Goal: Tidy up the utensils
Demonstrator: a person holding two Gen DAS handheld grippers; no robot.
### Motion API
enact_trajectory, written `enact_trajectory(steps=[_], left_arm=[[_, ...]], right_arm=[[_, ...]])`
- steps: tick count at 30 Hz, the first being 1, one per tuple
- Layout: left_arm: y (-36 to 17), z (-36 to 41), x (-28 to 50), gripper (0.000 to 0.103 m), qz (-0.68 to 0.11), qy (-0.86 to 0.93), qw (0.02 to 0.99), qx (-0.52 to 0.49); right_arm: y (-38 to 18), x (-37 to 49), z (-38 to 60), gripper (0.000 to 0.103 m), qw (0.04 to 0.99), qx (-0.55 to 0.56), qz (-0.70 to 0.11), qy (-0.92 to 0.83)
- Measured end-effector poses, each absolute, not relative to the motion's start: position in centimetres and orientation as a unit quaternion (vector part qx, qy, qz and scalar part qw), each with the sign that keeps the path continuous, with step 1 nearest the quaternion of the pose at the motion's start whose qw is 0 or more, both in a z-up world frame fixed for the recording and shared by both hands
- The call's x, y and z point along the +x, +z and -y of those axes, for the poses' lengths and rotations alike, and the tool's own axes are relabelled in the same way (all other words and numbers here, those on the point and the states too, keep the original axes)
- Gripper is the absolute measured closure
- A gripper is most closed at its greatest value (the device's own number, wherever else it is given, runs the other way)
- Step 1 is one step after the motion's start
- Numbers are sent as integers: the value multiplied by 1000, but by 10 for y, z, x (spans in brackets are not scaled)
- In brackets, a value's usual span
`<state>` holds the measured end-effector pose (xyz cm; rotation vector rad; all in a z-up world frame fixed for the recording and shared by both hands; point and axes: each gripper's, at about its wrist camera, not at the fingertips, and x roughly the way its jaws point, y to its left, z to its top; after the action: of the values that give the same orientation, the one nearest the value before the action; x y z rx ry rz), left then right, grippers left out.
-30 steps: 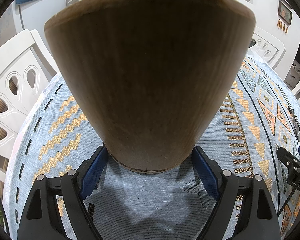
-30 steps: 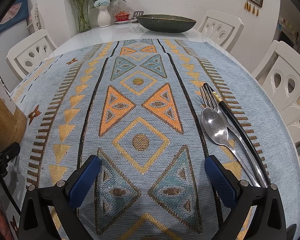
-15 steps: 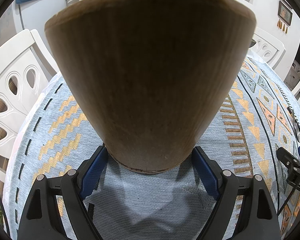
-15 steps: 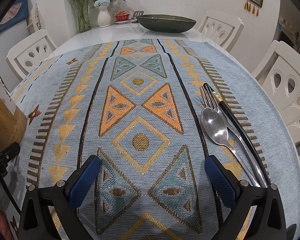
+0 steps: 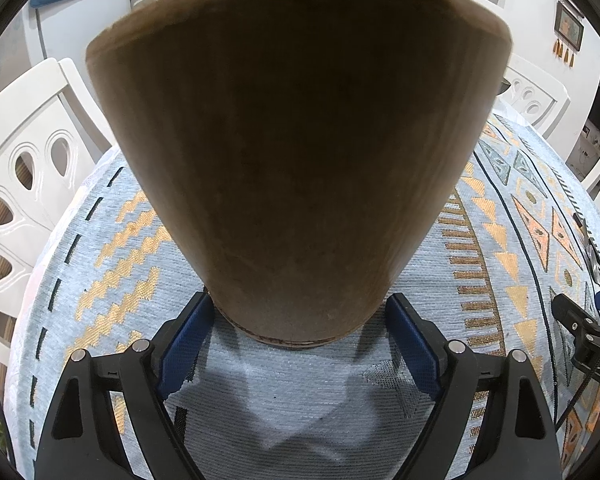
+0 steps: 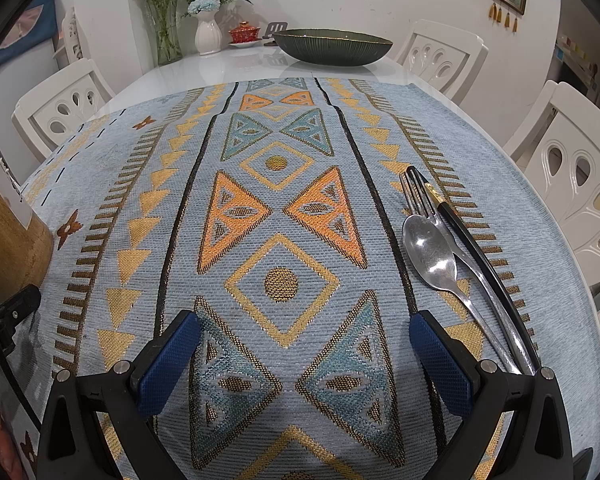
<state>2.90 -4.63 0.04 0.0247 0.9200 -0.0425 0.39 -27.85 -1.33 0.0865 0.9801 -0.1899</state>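
Left wrist view: the left gripper (image 5: pixel 298 320) is opening around the wooden holder (image 5: pixel 300 140) on the patterned tablecloth (image 5: pixel 100 280). Right wrist view: the right gripper (image 6: pixel 304 350), spread and empty, hovers; spoon (image 6: pixel 430 254), fork (image 6: pixel 414 194), chopsticks (image 6: pixel 472 248) lie right; white chairs (image 6: pixel 580 200) surround

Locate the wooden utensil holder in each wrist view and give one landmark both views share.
Left wrist: the wooden utensil holder fills the centre, its base between the opening jaws of the left gripper.
Right wrist: only its side shows at the left edge.
Shared landmark: the patterned tablecloth.
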Motion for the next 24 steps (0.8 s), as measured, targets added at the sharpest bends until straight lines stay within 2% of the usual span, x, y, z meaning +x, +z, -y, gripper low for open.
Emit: enact_trajectory(steps=[24], left_arm=[[1,44,29,16,-444,-21,896,11]], right_arm=[[-13,4,279,0,877,42,-470,-91]])
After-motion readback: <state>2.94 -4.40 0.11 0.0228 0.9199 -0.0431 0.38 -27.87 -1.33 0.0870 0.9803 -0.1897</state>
